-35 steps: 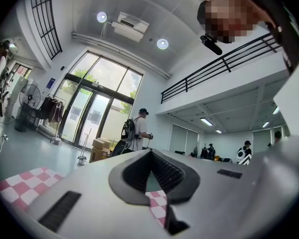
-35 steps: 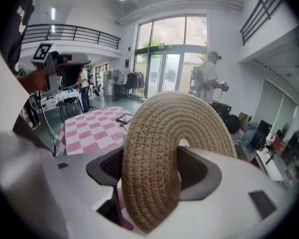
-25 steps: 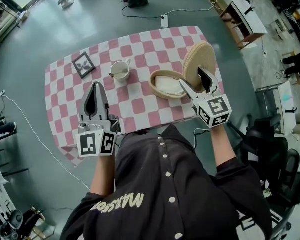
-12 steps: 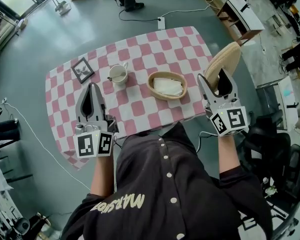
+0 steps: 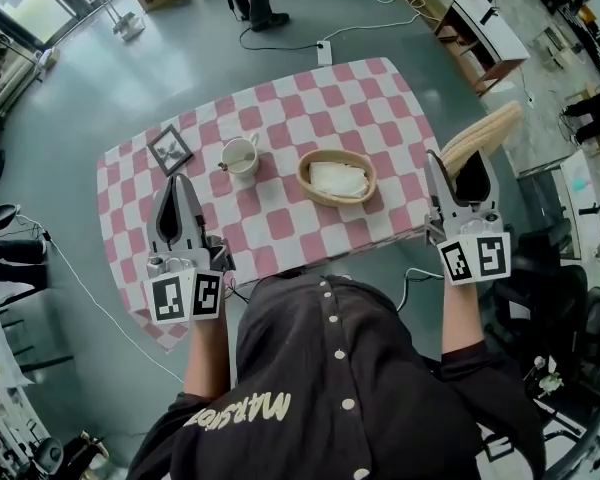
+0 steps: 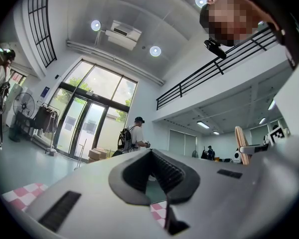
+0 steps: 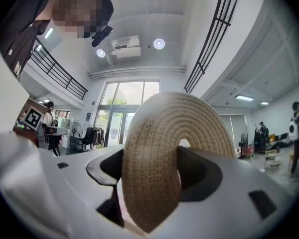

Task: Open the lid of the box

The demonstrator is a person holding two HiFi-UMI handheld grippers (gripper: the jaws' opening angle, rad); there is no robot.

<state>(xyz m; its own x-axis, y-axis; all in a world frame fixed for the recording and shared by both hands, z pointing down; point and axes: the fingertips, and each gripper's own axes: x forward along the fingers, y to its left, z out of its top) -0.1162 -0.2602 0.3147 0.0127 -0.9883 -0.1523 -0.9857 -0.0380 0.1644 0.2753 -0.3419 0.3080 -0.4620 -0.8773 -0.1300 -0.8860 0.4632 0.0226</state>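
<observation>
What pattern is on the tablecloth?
Pink-and-white checks on the tablecloth, clearest in the head view.

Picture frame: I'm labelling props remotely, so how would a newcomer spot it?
Start at the pink-checked table. Near its far left corner, left of the white cup and the woven basket, lies the picture frame. It alone is flat, square and dark-rimmed.

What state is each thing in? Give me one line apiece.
Oval woven basket box: open, something white inside.
Round woven lid: off the box, gripped on edge.
Right claw: shut on the lid.
Left claw: shut, empty.
White mug: upright on the pink checked tablecloth.
Small black picture frame: lying flat.
</observation>
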